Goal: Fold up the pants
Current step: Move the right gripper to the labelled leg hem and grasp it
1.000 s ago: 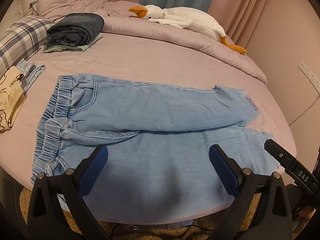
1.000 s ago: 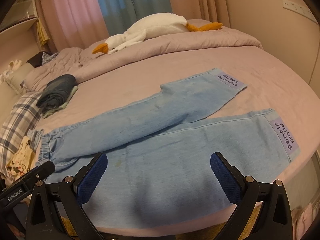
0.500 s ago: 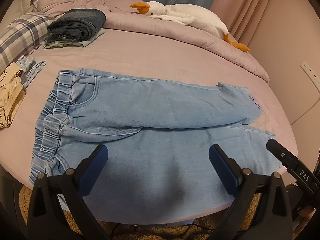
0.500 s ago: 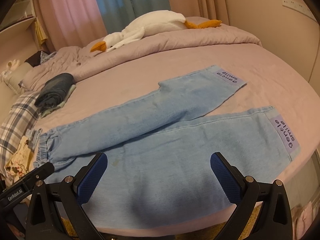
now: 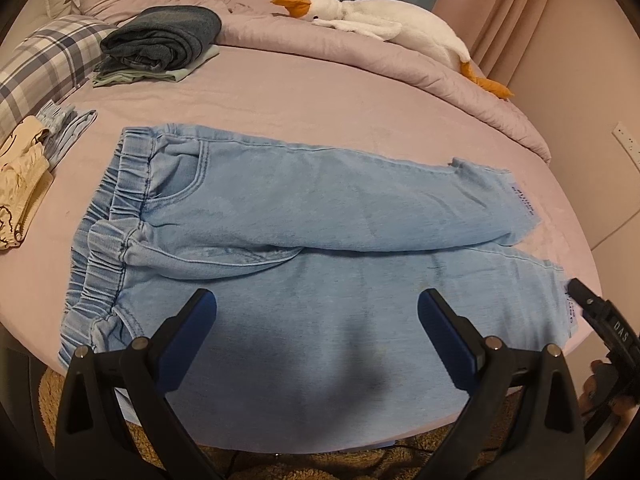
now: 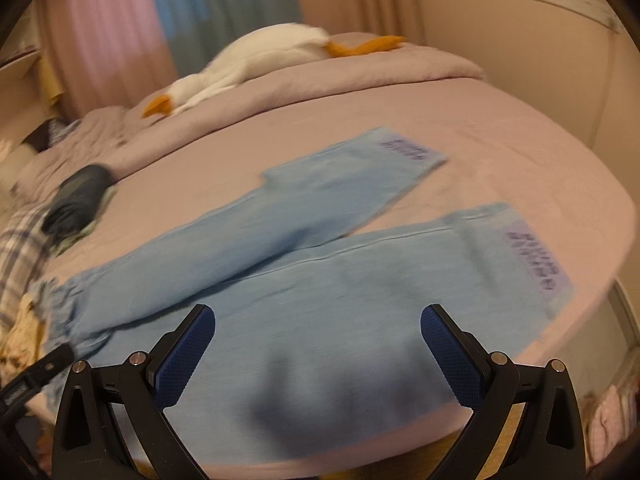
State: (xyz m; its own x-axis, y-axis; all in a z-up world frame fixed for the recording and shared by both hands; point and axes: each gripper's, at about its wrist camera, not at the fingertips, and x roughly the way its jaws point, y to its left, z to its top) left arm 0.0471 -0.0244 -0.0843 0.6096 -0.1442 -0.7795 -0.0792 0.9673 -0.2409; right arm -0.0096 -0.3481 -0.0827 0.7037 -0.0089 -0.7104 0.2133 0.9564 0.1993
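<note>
Left wrist view shows the light blue denim pants [image 5: 304,248] spread flat on the round bed with a mauve sheet [image 5: 320,108], elastic waistband to the left and both legs running right. The far leg lies slightly over the near one along the inner seam. The left tool [image 5: 316,322] hangs above the near leg with its blue-padded fingers [image 5: 188,332] spread wide, released and holding nothing. At the right edge the black tip of the right tool [image 5: 600,316] shows just beside the near cuff.

Right wrist view is motion-blurred. The same pants [image 6: 320,264] stretch across the sheet, each cuff bearing a lilac patch with dark lettering [image 6: 532,260]. The right tool [image 6: 318,334] is likewise released, fingers wide apart above the near leg.

Beyond the pants sit a folded stack of dark blue jeans [image 5: 164,38], a white plush goose with an orange beak [image 5: 376,24] on the rumpled quilt, and a plaid pillow [image 5: 44,64].
</note>
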